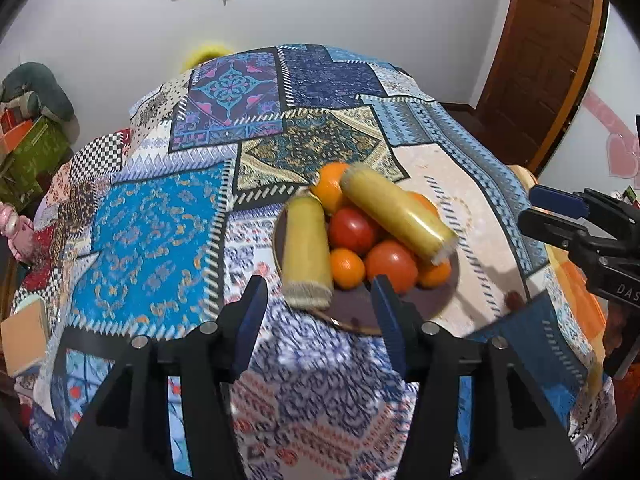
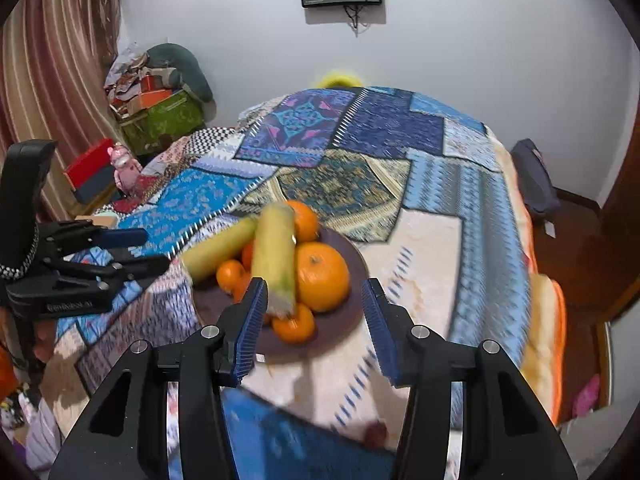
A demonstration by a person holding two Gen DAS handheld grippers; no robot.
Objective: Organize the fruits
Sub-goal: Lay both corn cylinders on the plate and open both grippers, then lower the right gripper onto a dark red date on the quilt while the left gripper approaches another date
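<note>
A dark brown plate (image 1: 428,300) sits on a patchwork cloth and holds two yellow corn cobs (image 1: 306,248) (image 1: 396,210), two red tomatoes (image 1: 352,229) and several oranges (image 1: 346,268). The plate (image 2: 340,324), a cob (image 2: 276,258) and a large orange (image 2: 322,276) also show in the right wrist view. My left gripper (image 1: 320,308) is open and empty, hovering just short of the plate's near rim. My right gripper (image 2: 316,312) is open and empty above the plate's near side. Each gripper shows in the other's view (image 1: 560,216) (image 2: 120,252).
The patchwork cloth (image 1: 160,216) covers the whole table. A small dark red fruit (image 1: 514,300) lies on the cloth right of the plate. Boxes and bags (image 2: 160,112) are stacked far left by a curtain. A wooden door (image 1: 540,60) is at the right.
</note>
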